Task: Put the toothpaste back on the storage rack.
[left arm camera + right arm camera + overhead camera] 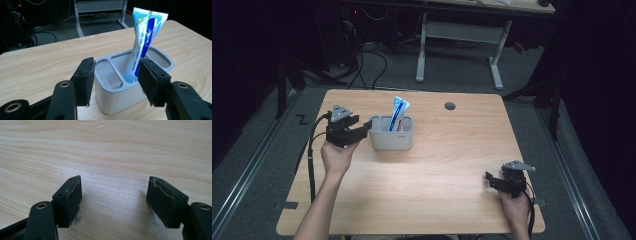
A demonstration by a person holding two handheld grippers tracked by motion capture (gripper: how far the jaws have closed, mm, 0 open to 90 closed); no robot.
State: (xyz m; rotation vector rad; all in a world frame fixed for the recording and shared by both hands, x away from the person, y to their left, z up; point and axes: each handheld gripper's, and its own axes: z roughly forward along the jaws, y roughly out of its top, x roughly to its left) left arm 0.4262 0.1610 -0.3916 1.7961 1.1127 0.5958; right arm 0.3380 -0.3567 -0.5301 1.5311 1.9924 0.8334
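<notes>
A grey holder [393, 141] with several compartments stands on the wooden table [437, 165], left of centre. A blue and white toothpaste tube [399, 113] leans upright in it. My left gripper [364, 129] is level at the holder's left end, jaws open. In the left gripper view the holder's near end [112, 100] fills the gap between the two pads [86, 80], and I cannot tell if they touch it. The tube [141, 42] stands in a middle compartment. My right gripper [490, 180] rests open near the front right edge, with only bare wood between its jaws [113, 195].
A round cable hole [450, 106] sits in the table's far side. Beyond the table a white desk frame [459, 45] and cables [367, 60] lie on the dark floor. Each gripper's cable trails off the front edge.
</notes>
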